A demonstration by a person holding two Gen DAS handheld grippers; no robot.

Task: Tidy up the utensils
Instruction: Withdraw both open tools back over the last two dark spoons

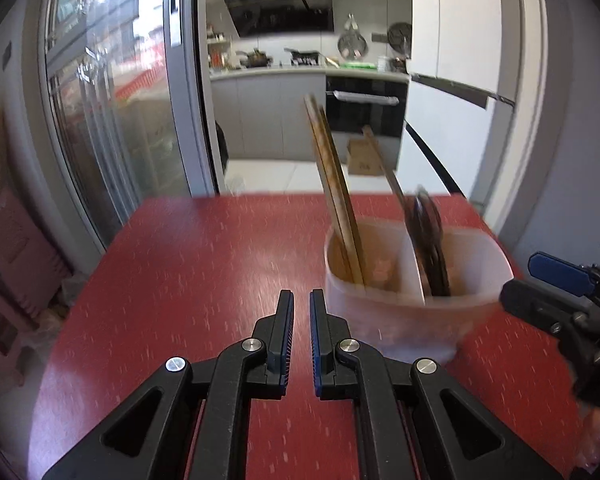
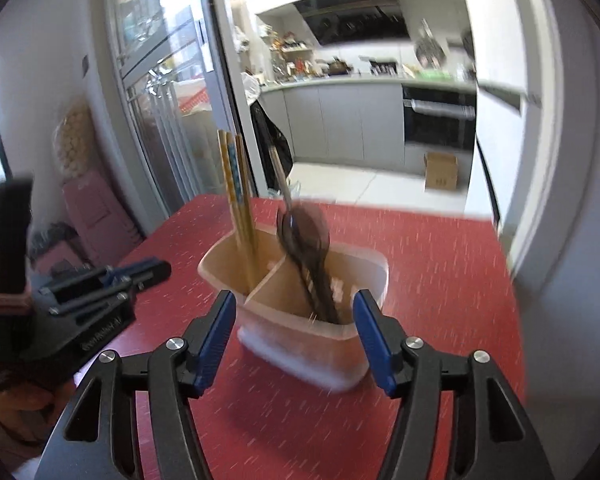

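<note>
Both chopsticks (image 2: 238,196) stand in the holder (image 2: 300,320) — ahead of the open right hand-held gripper (image 2: 294,314).

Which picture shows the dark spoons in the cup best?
The right wrist view: the spoons sit near the middle, though blurred, bowls up in the cup. The left wrist view shows them off to the right, blurrier.

Home kitchen: range hood (image 1: 278,10) at 12 o'clock, built-in oven (image 1: 366,106), cluttered counter (image 1: 268,70), red table (image 1: 204,280) in front.
</note>
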